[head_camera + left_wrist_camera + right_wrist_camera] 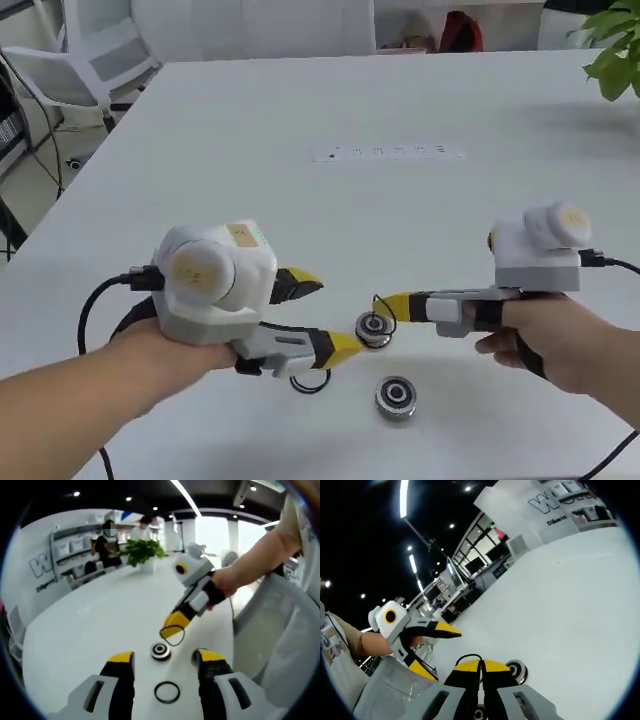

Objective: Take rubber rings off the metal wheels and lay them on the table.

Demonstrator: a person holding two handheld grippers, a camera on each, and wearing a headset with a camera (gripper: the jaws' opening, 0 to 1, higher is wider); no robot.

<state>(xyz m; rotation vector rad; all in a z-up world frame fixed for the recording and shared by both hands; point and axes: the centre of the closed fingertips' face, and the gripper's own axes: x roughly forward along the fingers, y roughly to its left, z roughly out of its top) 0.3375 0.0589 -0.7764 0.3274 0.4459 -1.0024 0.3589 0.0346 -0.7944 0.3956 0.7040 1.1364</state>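
Gripping a thin black rubber ring (173, 644) by one edge, the right gripper (176, 621) has its yellow-tipped jaws closed on it. The loop hangs clear of the white table (400, 200), just above a small round metal wheel with a dark hub (160, 651). The left gripper (165, 656) holds nothing. Its jaws are spread apart, and the wheel lies just ahead of their tips, not touching. A second black rubber ring (155, 692) lies flat on the table beneath the left jaws. A second metal wheel (396, 395) sits nearer the person, and whether it carries a ring cannot be told.

Assessment: the held ring appears to be off its wheel and awaiting placement.

Risks noted:
- Released where it hangs, the limp loop could drop onto the wheel rather than the table.
- The narrow pinch may let the ring slip out early.
- The rubber may cling to a jaw on release.
- The two grippers are near each other, so a careless approach could knock the wheel or drag the laid ring.
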